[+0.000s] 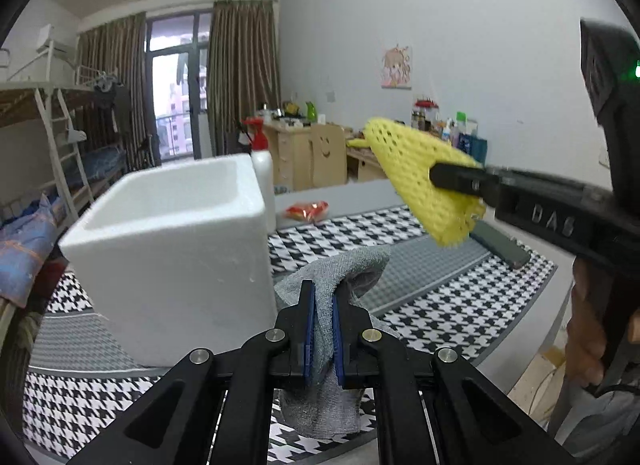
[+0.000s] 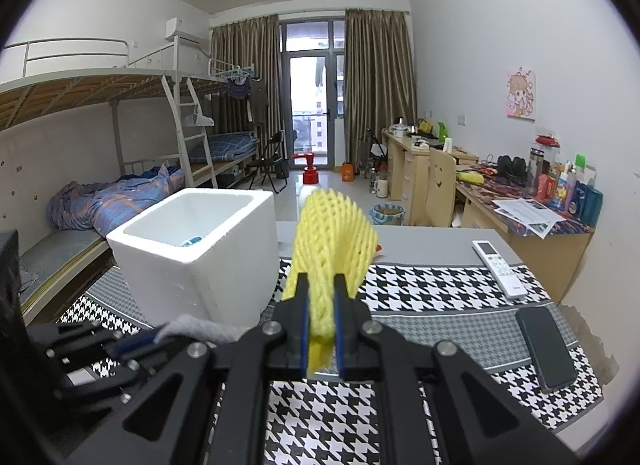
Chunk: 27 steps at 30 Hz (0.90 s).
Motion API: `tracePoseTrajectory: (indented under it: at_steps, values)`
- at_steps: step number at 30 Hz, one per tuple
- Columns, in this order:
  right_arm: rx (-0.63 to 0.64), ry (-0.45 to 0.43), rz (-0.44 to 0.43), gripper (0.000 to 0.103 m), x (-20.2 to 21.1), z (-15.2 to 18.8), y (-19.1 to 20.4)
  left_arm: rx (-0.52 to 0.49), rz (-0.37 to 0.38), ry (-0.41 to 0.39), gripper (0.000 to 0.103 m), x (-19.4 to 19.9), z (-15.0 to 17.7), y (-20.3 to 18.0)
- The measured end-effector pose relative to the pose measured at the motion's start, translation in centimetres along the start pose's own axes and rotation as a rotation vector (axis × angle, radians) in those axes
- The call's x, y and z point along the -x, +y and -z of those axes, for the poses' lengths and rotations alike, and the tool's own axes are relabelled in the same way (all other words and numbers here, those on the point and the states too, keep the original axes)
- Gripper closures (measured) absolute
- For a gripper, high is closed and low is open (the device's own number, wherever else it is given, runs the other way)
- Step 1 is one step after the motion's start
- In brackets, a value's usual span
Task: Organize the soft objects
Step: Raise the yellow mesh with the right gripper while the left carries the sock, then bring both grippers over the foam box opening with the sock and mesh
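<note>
Left claw point(image 1: 323, 305) clamps grey cloth point(image 1: 332, 277); right claw point(image 2: 321, 297) clamps yellow foam net point(image 2: 332, 241), both beside foam box point(image 2: 200, 249).

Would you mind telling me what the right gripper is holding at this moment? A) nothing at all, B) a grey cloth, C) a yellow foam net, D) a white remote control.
C: in the right wrist view, the right gripper is closed on the yellow foam net, raised above the table beside the white foam box, while the left gripper has the grey cloth.
</note>
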State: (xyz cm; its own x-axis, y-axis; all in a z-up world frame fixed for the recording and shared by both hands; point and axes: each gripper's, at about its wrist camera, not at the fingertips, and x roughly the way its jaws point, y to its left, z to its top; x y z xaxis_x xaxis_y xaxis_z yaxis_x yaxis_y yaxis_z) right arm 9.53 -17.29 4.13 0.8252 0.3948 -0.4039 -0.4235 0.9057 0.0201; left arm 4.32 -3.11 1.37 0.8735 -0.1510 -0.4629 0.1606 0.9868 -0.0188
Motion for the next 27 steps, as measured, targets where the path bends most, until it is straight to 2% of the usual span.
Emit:
tracePoseTrajectory:
  at_steps: [15, 27]
  values:
    - [0.009, -0.009, -0.015, 0.090, 0.0, -0.5, 0.5, 0.009, -0.027, -0.129, 0.095, 3.9, -3.4, 1.4]
    - [0.019, -0.034, -0.040, 0.090, 0.2, -1.1, 0.9, 0.009, -0.065, -0.179, 0.095, 4.3, -5.1, 1.9]
